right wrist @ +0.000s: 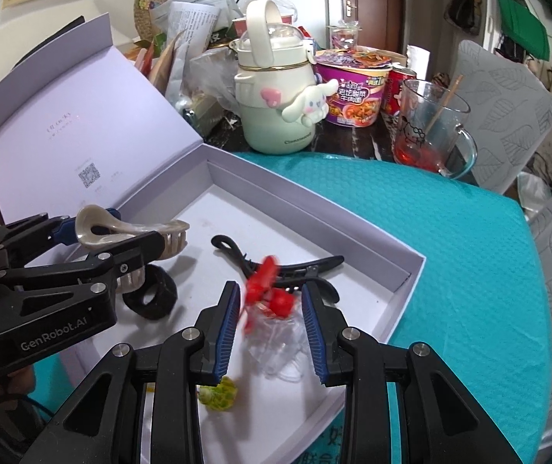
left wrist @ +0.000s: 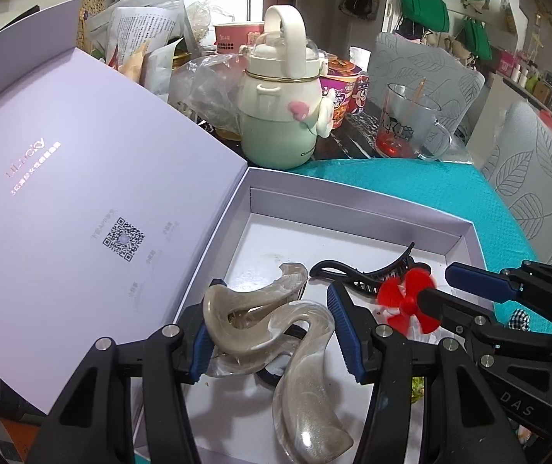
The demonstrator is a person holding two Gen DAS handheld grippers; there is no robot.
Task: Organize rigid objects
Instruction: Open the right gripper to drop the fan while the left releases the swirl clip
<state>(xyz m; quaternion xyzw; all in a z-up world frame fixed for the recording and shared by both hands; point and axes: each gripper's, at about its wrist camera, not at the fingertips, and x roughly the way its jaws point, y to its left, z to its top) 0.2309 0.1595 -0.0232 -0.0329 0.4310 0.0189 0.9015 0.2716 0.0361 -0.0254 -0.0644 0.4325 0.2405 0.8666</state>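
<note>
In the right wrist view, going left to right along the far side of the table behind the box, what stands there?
Open box lid → pale green kettle-shaped bottle → purple instant noodle bowl → red can → glass mug holding a stick.

Left claw (left wrist: 272, 332) angled down, jaws clamped on load. Right claw (right wrist: 272, 332) alongside, angled down, jaws likewise gripping.
</note>
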